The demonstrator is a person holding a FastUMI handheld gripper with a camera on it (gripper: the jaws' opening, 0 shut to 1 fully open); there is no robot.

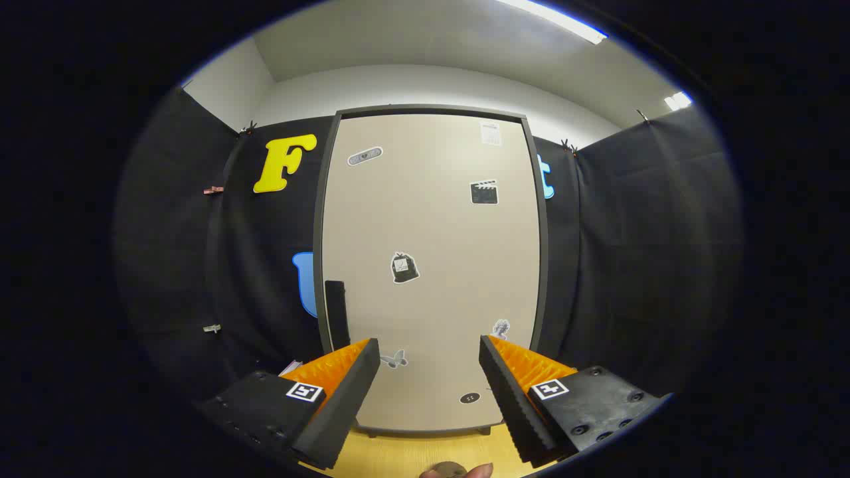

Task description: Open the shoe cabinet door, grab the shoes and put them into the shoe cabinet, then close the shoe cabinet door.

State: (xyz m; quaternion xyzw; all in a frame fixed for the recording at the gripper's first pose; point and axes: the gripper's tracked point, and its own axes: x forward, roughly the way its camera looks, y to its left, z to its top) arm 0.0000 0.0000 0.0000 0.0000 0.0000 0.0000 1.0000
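The shoe cabinet (431, 219) stands straight ahead: a tall beige door in a dark grey frame, dotted with several small stickers. The door is shut. A black handle (337, 312) runs upright along its lower left edge, just above my left finger. My gripper (429, 355) is open, its orange and black fingers (345, 392) spread wide in front of the door's lower part, with nothing between them. No shoes are in sight.
Black cloth walls close in on both sides of the cabinet. A strip of light wooden floor (425, 451) lies under the door. A person's fingertip (478, 471) shows low between the fingers.
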